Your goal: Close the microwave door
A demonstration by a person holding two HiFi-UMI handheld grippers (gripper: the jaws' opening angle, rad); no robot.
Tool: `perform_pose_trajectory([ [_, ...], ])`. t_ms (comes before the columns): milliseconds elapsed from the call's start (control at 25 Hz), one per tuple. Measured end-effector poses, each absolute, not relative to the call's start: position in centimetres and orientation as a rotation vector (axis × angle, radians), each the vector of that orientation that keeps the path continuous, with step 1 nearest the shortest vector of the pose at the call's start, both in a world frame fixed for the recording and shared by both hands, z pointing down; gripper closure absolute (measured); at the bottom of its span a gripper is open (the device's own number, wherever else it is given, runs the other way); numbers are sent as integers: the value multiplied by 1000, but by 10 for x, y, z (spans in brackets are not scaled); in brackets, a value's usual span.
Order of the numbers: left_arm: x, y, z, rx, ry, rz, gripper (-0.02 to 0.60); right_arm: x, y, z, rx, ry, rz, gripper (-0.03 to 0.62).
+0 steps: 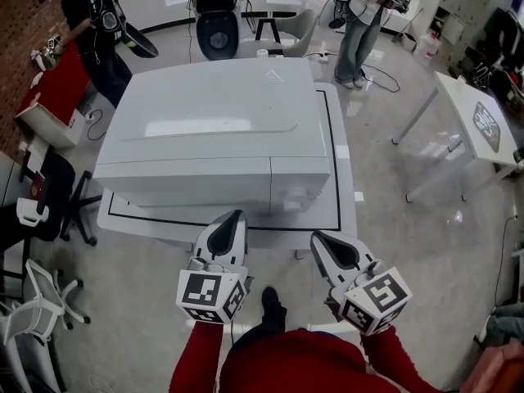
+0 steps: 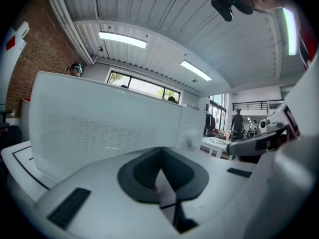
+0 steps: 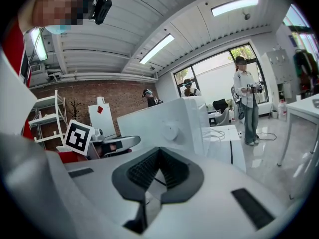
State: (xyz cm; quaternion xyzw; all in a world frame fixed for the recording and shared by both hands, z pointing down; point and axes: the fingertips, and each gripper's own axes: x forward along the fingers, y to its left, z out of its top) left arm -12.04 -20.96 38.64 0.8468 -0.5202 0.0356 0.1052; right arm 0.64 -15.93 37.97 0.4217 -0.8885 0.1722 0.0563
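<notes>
Microwave door flush shut on the white microwave, low white table under it, my left claw closed, empty, just before the door, my right claw closed, empty, near the knob

A low white table (a black line runs round its top) stands on the glossy floor — the white microwave sits on it, covering most of it.
</notes>
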Motion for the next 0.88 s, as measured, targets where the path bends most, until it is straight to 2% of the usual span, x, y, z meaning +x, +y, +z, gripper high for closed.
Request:
perform_pose_trajectory([
  [880, -143, -123, 363, 2580, -1582, 126, 571, 17, -136, 366, 1278, -2764, 405, 582],
])
